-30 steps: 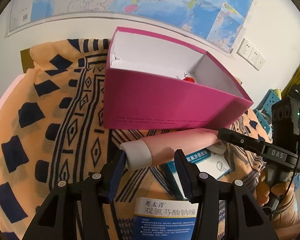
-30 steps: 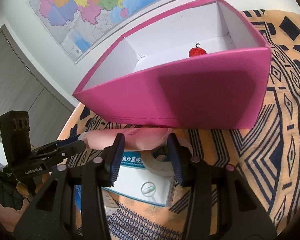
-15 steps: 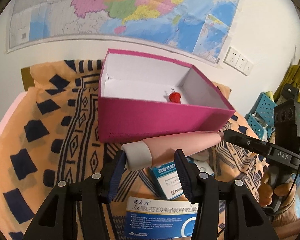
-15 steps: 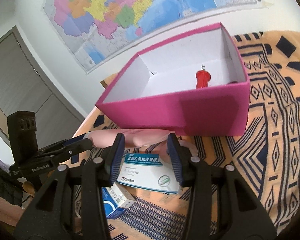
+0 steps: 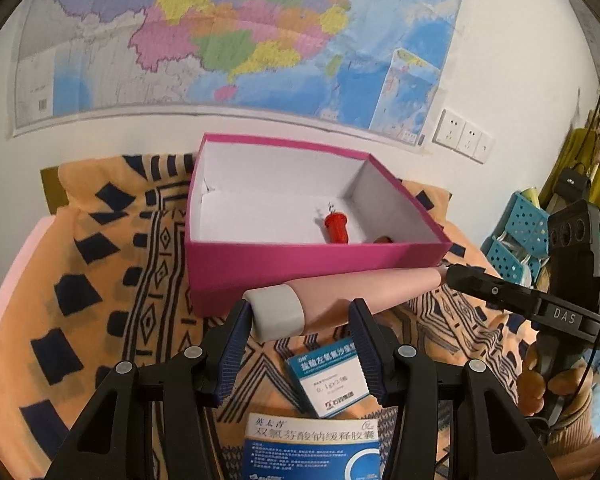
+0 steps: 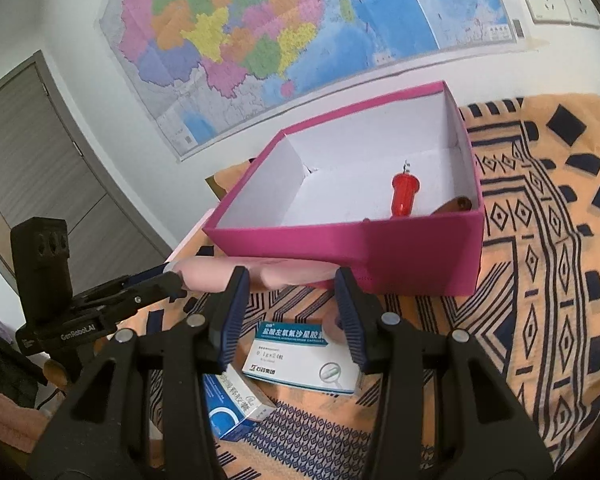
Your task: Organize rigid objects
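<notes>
Your left hand-held gripper (image 5: 300,334) stands partly open with the capped end of the pink tube (image 5: 364,292) between its pads. The grey cap (image 5: 278,310) lies against the left pad; whether the right pad presses the tube body cannot be told for certain, but the tube hangs clear of the cloth.

Your right hand-held gripper (image 6: 290,312) is likewise partly open around the flat tail end of the pink tube (image 6: 292,274). In the left wrist view, its fingertips (image 5: 466,276) meet the tube's right end. The tube therefore spans both grippers, raised just in front of the near wall of the magenta box (image 5: 312,264).

The box sits open on the patterned orange cloth (image 5: 112,280). Its white interior holds a small red cylinder (image 5: 336,229) with a metal hook, lying toward the right, and a brown item (image 6: 458,205) in the near right corner, mostly hidden by the wall.

Below the tube, on the cloth, lie a white and teal medicine box (image 6: 300,354) and a blue and white medicine box (image 5: 312,448) nearer to you.

A coloured map (image 5: 240,32) hangs on the far wall.
</notes>
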